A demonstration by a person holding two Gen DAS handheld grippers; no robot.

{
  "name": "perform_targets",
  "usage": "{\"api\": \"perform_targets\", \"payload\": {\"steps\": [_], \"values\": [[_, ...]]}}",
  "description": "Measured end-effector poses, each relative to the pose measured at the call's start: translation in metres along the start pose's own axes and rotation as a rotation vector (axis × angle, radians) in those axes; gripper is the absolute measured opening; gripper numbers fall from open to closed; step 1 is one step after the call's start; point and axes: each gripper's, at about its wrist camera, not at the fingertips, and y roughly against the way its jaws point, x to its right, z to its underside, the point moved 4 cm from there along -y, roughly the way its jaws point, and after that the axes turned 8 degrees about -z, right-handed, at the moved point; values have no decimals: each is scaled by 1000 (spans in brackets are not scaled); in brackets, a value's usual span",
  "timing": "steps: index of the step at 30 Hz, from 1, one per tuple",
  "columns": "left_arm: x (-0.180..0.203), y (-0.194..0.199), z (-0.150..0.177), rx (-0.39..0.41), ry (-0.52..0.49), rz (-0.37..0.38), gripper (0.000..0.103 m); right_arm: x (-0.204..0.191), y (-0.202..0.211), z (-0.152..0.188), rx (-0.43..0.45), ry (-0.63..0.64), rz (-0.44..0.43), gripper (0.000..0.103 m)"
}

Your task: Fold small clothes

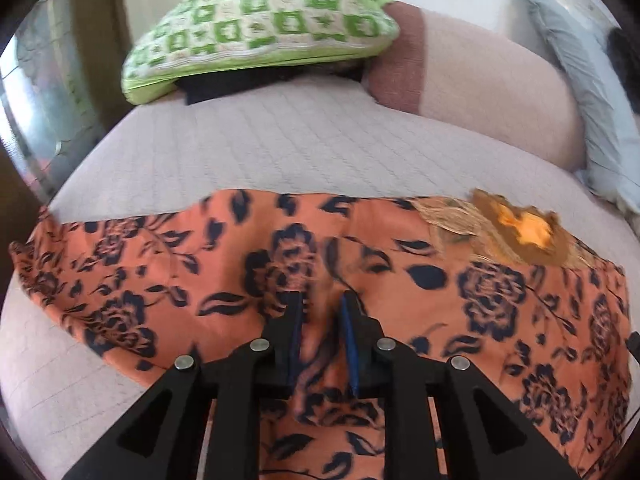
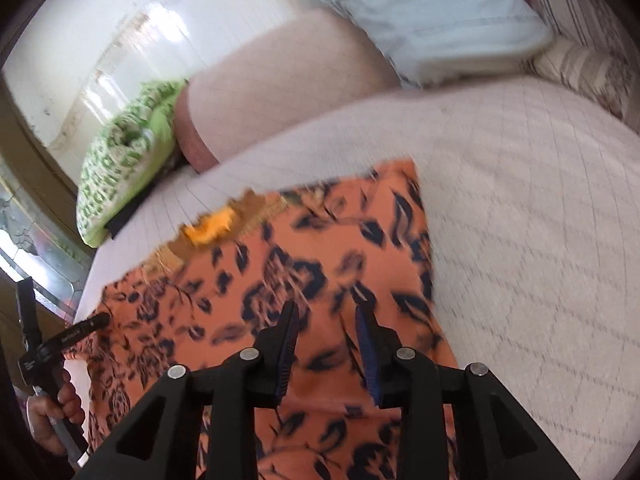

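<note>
An orange garment with a dark blue flower print lies spread on the pale quilted bed. Its brown embroidered neckline with a yellow inside sits at the far right edge. My left gripper is low over the garment's middle, jaws a little apart, with a raised fold of cloth between them that the pads do not squeeze. In the right wrist view the garment lies flat under my right gripper, which is open with nothing held. A hand grips a black handle at the left edge.
A green and white checked pillow and a pink bolster lie along the bed's far side. A grey-blue pillow sits further right. A dark wooden frame and a window border the left. Bare quilt extends right of the garment.
</note>
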Motion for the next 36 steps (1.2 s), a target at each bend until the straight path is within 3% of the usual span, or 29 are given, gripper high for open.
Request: {"api": "perform_targets", "payload": {"steps": [2,4,6,8,12,18,23,27,31,33,36], "values": [[-17,1,2,-20,37,-4,19,-1,-30,9,-131,18,49,32],[-50,5,4,-53,116,-10,22,-4,-37,10,-119,59,78,33],[-92,10,8,-82,227,-45,50,-9,-33,5,-129,46,50,33],[-144,22,14,-89,337,-76,71,-8,-29,2,-122,2,-10,33],[-228,36,29,-127,415,-142,80,-19,-24,5,-111,-12,-78,33],[-315,0,32,-303,688,68,81,-53,-27,17,-135,49,-133,33],[-368,-26,19,-243,860,54,81,-59,-24,26,-143,72,-129,33],[-368,-36,6,-253,857,55,81,-53,-31,22,-150,45,-125,33],[-374,-40,1,-250,838,9,82,-52,-44,20,-171,57,-107,33],[-383,-47,7,-277,886,30,81,-52,-47,20,-176,60,-107,33],[-385,-63,10,-237,937,51,77,-52,-46,20,-174,65,-111,33]]}}
